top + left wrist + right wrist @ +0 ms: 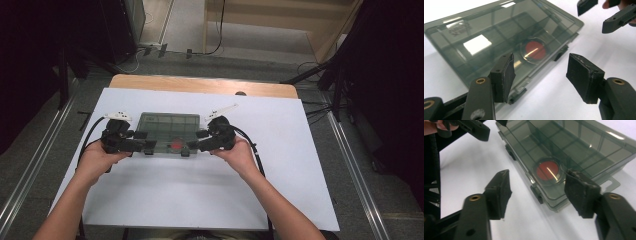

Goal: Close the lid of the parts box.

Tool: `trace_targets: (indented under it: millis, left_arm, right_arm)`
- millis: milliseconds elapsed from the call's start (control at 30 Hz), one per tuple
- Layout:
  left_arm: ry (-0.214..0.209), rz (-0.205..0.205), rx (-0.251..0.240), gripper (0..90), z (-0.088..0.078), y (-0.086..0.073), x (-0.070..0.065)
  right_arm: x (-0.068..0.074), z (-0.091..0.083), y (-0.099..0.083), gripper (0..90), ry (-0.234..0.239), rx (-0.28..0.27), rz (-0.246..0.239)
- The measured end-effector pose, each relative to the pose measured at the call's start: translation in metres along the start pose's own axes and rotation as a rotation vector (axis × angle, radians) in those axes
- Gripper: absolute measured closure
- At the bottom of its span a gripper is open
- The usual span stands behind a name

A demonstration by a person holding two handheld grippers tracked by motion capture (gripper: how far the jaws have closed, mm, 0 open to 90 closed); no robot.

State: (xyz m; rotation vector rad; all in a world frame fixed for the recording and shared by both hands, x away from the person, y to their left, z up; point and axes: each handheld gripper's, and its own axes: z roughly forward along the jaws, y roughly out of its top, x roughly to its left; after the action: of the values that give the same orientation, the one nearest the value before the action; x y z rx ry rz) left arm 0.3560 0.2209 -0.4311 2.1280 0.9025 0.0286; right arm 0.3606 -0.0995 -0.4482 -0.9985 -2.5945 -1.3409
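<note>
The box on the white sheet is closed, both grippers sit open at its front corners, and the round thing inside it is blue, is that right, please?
Not quite: the round thing inside is red, not blue, as the left gripper view shows through the lid. The rest holds: the box is closed on the white sheet, with the left gripper and right gripper open at its front corners.

I worked at a wooden table (200, 84) covered by a white sheet (200, 190). Grey floor (30, 150) lay around it, cables (215, 47) trailed behind, black curtains (395, 75) hung both sides.
</note>
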Motion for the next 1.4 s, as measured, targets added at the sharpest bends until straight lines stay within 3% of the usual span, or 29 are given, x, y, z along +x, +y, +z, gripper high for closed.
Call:
trace_targets:
  millis: [67, 133, 333, 500, 833, 1400]
  left_arm:
    - [-0.003, 0.013, -0.004, 38.6, -0.001, 0.0, -0.006]
    - [-0.021, 0.021, -0.004, 31.6, -0.001, 0.0, -0.011]
    - [-0.02, 0.058, -0.007, 31.5, 0.001, -0.003, -0.025]
    - [-0.018, 0.085, -0.012, 31.4, 0.005, -0.006, -0.036]
    - [0.01, 0.138, -0.015, 31.3, 0.01, -0.015, -0.053]
    - [0.002, 0.146, -0.009, 31.3, 0.017, -0.032, -0.062]
  right_arm:
    - [0.003, -0.003, -0.001, 35.2, 0.001, -0.012, -0.004]
    - [0.004, -0.006, -0.003, 33.6, 0.01, -0.022, -0.004]
    - [0.01, -0.015, -0.011, 31.8, 0.033, -0.038, -0.002]
    - [0.017, -0.021, -0.022, 30.7, -0.021, -0.046, -0.029]
    - [0.022, -0.032, -0.045, 29.8, -0.009, -0.064, -0.024]
    - [0.023, -0.049, -0.076, 28.5, -0.059, -0.056, -0.019]
